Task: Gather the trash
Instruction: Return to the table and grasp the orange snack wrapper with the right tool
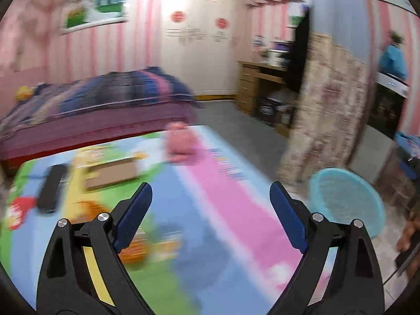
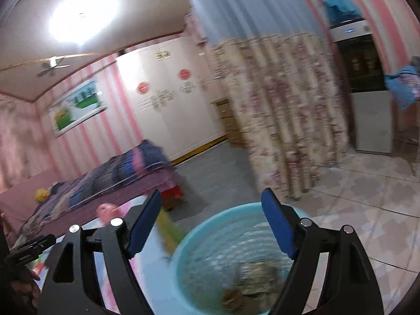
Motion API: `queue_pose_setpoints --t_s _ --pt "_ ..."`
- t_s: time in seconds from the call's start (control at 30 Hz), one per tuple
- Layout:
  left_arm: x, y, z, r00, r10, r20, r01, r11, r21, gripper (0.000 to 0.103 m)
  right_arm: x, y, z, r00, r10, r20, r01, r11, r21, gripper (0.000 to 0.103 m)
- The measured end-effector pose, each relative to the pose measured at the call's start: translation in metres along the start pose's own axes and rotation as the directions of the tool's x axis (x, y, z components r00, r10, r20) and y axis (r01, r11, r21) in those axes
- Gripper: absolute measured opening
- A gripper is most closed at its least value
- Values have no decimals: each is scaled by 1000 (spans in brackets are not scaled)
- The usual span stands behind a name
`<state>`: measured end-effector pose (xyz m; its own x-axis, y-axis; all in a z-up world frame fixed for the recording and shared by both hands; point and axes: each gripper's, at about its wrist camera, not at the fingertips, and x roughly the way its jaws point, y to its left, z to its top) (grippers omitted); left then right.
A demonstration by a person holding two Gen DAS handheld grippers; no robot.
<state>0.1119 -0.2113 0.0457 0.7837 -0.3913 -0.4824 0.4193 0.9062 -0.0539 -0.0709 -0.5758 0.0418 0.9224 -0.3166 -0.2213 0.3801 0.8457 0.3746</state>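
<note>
Blur degrades both views, so findings are limited. Left wrist view: the left gripper (image 1: 210, 197) stands released, jaws spread wide with nothing between them, above a colourful play mat (image 1: 215, 210) filling the lower half of the frame. Candidate trash lies on the mat toward the left: a flat cardboard piece (image 1: 111, 174) at centre left, and a black oblong object (image 1: 51, 191) beside it nearer the left edge; its identity cannot be determined. A pink lump (image 1: 179, 141) sits at the mat's far edge, upper centre. All three lie ahead of and left of the jaws, well apart from them. The teal basket (image 1: 346, 202) stands at lower right, off the mat. Right wrist view: the right gripper (image 2: 211, 220) is likewise released and empty, poised directly over the basket (image 2: 194, 239) at lower centre; crumpled brownish waste (image 2: 252, 281) lies inside on its floor, below the fingers. Judgement: the step in hand is the left gripper's next pickup. Recommended practice is to slow the sweep, swing left, square the jaws across the cardboard's edge and close only once both pads straddle it.
</note>
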Motion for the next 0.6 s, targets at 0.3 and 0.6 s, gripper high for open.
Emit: queue_pose_setpoints --t_s 0.3,0.6 --pt "-26 178 -53 965 261 -36 -263 945 -196 91 66 173 -68 882 375 -285 -408 911 -63 86" --pt "-5 226 -61 944 290 -156 -321 916 -242 94 126 326 -188 737 289 -612 -551 781 -295 86"
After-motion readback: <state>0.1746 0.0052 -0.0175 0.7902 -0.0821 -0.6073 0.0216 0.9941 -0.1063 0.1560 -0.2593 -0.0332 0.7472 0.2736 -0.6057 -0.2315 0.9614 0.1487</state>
